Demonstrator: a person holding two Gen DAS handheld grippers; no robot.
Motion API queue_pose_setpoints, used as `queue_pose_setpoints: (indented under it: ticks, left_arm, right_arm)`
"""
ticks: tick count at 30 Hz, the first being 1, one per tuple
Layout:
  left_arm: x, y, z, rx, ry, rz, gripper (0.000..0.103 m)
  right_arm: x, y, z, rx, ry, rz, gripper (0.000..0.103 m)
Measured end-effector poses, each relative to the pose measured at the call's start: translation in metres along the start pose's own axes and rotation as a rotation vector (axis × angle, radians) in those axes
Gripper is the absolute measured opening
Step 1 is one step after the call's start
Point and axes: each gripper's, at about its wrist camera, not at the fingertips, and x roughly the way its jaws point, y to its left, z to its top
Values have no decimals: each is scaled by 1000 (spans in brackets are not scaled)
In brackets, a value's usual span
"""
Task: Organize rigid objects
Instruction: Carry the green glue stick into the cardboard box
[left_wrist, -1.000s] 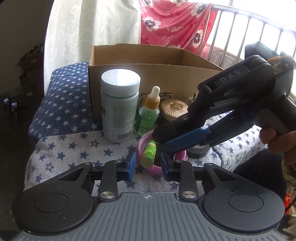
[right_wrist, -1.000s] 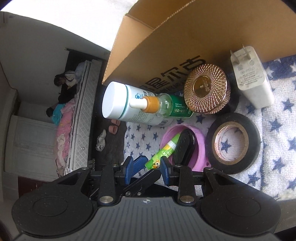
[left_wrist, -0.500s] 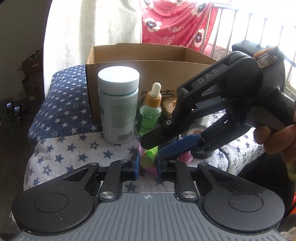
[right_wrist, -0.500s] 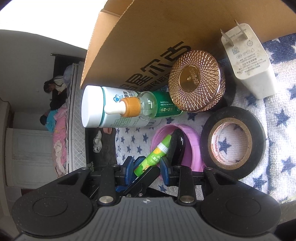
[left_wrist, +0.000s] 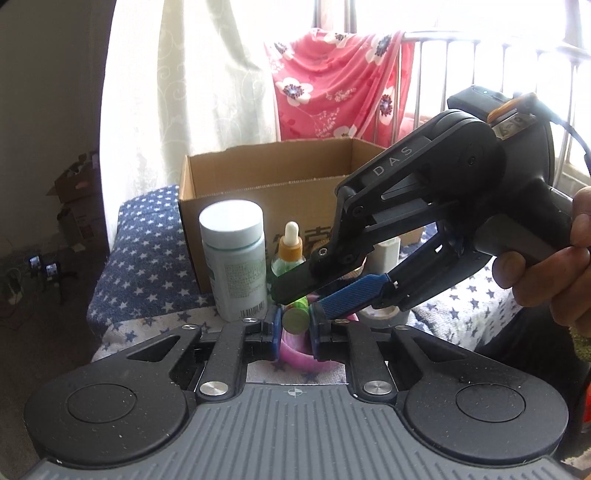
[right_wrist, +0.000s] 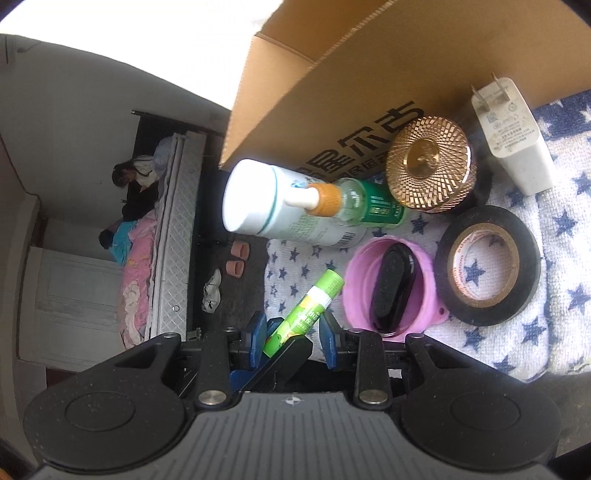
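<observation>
The green lip balm tube (right_wrist: 309, 307) is a light, stiff, smooth little cylinder, likely to slip or swivel unless pinched across its middle. The left gripper (left_wrist: 294, 322) is clamped on its lower end, holding it just beside the pink bowl (right_wrist: 391, 258). The right gripper (right_wrist: 292, 335), part open, straddles the same tube; whether its pads touch is unclear. The cardboard box (left_wrist: 258, 184) stands beyond the bowl.

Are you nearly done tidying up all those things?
Not nearly. Nothing looks put away yet, though the inside of the cardboard box is hidden. In hand: the left tool is shut on the green tube, beside the pink cup. Waiting on the star cloth: white bottle, dropper bottle, gold jar, charger, tape roll, and the cup with a black thing inside.
</observation>
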Motion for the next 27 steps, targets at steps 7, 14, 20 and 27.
queue_pose_setpoints:
  ticks: [7,14,20,27]
  left_arm:
    - [-34,10,46,25,-143,47,14]
    - [17,32,117,51,-118,75,14]
    - [111,55,160,63,67,66,14]
    - [199,72,169,87,222,78,14]
  right_arm:
    - [-33,76,16,-240,-108,51,34]
    - [-28,102,95,-287,-133,25,33]
    - [11,73,185,-189,-64,-52,33]
    - [61,31,246,-128,0,-158,33]
